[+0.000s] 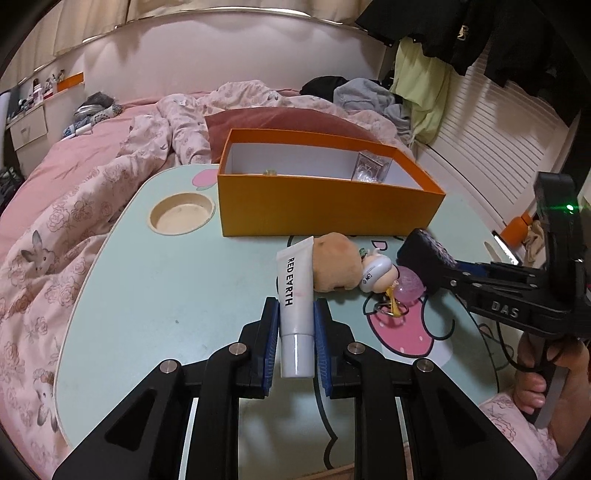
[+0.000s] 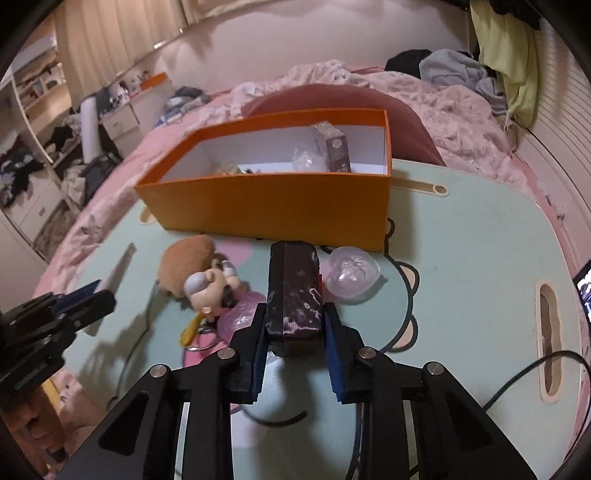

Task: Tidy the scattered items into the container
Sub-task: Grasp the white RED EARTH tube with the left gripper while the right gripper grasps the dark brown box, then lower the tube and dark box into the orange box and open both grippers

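tube [image 1: 294, 295]: smooth white plastic, matt
box [image 1: 325, 210]: orange card, matt
toy [image 1: 334, 266], beside tube: brown plush
tabletop [image 1: 166, 288]: smooth, printed

A bed [image 1: 92, 158] with a pink sheet and a rumpled floral duvet [image 1: 192, 110] fills the room behind a mint-green lap table [image 1: 155, 280]. A padded pale headboard [image 1: 207, 48] curves along the wall under cream curtains [image 2: 122, 33]. Clothes [image 1: 373, 96] are heaped at the bed's far side, beside a white slatted panel [image 1: 491, 133]. White shelves and drawers [image 2: 33, 96], cluttered, stand at the left.
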Action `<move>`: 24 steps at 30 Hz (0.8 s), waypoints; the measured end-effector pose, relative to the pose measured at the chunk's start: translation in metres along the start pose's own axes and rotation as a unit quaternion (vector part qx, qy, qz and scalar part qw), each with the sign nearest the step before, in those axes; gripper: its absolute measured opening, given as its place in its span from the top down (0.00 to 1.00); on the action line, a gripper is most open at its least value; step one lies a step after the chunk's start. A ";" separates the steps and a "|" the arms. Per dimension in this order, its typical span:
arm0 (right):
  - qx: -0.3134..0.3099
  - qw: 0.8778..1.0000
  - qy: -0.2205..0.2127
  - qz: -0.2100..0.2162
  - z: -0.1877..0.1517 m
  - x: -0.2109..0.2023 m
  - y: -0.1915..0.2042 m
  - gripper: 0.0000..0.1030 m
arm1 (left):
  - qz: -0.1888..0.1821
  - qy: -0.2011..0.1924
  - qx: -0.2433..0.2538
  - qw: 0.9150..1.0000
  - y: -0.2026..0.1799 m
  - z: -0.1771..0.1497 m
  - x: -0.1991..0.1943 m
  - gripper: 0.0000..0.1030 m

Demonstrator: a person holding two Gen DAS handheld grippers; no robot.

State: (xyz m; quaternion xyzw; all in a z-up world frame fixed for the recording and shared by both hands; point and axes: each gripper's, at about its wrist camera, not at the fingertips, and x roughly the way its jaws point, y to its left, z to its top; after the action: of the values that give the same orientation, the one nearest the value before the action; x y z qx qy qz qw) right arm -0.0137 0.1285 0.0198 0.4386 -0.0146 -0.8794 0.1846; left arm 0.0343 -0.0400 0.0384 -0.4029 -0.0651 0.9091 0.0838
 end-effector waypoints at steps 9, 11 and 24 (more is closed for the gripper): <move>0.020 0.997 -0.058 0.047 0.027 -0.048 -0.002 0.74 | -0.019 -0.028 0.006 0.999 -0.001 0.035 -0.017 0.80; 0.017 0.997 -0.068 0.039 0.045 -0.049 0.000 0.74 | -0.024 -0.031 0.012 0.999 -0.002 0.053 -0.014 0.80; 0.034 0.999 -0.025 -0.024 0.131 0.037 -0.006 0.74 | -0.008 0.023 0.011 1.000 0.004 0.148 0.072 0.80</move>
State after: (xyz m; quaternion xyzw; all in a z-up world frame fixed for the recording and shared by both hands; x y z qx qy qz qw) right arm -0.1372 0.1039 0.0711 0.4225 -0.0382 -0.8934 0.1480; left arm -0.1233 -0.0364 0.0845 -0.4221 -0.0566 0.8996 0.0967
